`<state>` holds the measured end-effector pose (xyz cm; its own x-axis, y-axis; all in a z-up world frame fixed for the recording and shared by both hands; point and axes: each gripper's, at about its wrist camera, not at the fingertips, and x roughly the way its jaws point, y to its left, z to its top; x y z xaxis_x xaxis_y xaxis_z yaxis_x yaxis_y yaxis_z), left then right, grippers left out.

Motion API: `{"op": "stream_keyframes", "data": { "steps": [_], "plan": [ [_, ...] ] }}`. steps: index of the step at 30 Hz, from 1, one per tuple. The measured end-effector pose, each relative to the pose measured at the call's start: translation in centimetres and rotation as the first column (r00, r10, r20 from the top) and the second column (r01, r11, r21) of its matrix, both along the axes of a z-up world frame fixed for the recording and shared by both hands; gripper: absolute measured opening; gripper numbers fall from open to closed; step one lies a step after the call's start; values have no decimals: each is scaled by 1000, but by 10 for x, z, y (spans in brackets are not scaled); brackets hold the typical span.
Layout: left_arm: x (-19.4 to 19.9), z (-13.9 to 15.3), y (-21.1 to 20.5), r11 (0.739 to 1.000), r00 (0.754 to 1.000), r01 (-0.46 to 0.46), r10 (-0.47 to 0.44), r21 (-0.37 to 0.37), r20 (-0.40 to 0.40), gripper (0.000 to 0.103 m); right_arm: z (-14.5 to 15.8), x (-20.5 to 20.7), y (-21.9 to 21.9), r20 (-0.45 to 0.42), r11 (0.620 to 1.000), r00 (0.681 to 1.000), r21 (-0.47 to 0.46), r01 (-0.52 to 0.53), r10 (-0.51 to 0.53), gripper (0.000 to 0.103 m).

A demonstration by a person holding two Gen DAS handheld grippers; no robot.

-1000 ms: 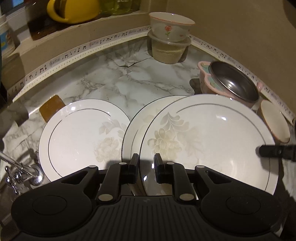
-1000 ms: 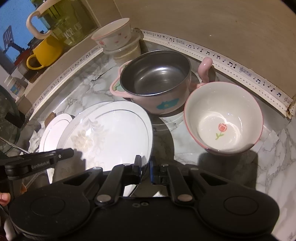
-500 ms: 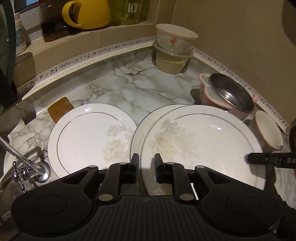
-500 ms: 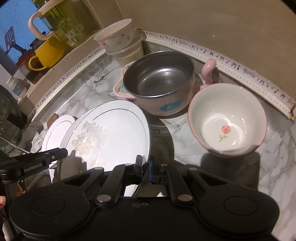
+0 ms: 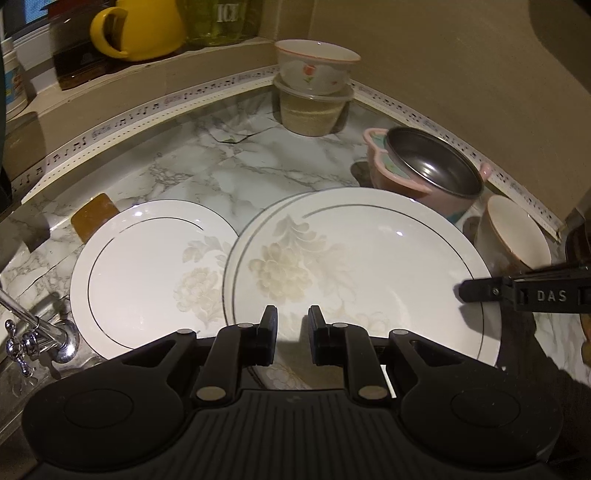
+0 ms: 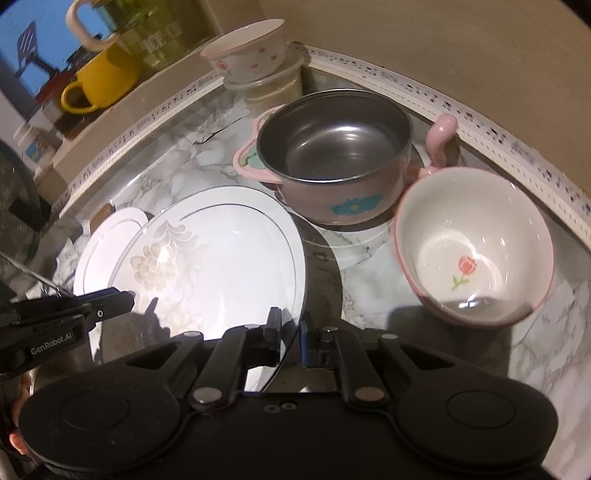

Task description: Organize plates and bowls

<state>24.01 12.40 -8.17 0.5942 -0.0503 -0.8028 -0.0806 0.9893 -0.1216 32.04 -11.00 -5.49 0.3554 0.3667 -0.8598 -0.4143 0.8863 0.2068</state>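
A large white floral plate [image 5: 362, 273] lies on top of another plate whose rim [image 5: 255, 221] shows at its left. A third white plate [image 5: 147, 269] lies to the left. My right gripper [image 6: 288, 328] is shut on the near right rim of the top plate [image 6: 221, 258], which sits tilted. My left gripper [image 5: 291, 332] is a little open over that plate's near rim, not holding it. A steel bowl with pink handles [image 6: 332, 158] and a white rose bowl [image 6: 472, 243] stand at the right.
A rose bowl stacked on a lidded container [image 5: 314, 92] stands at the back corner. A yellow mug [image 5: 140, 26] and a jar sit on the ledge. A tap [image 5: 33, 332] is at the near left. A brown pad [image 5: 92, 218] lies by the left plate.
My right gripper has closed onto the top plate's rim and raised that edge. The left gripper has pulled back and up slightly, staying a little open.
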Motion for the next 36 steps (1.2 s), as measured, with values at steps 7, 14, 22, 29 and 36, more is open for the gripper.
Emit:
{"op": "stream_keyframes", "data": {
  "steps": [7, 14, 22, 29, 36],
  "plan": [
    [0, -6, -4, 1000, 1000, 6, -6, 2, -16, 17, -1, 0, 15, 44, 991, 994, -95, -95, 99, 16],
    [0, -10, -6, 1000, 1000, 10, -10, 3, -28, 17, -2, 6, 20, 19, 985, 991, -118, -128, 131, 18],
    [1, -11, -7, 1000, 999, 20, -20, 10, -40, 17, -4, 8, 29, 15, 974, 988, -166, -151, 156, 18],
    [4, -11, -8, 1000, 999, 17, -16, 16, -45, 17, -3, 10, 30, 0, 969, 985, -179, -169, 171, 18],
    [-3, 0, 2, 999, 999, -38, 38, -11, -22, 17, 1, 5, 27, 24, 965, 980, -183, -188, 195, 18]
  ]
}}
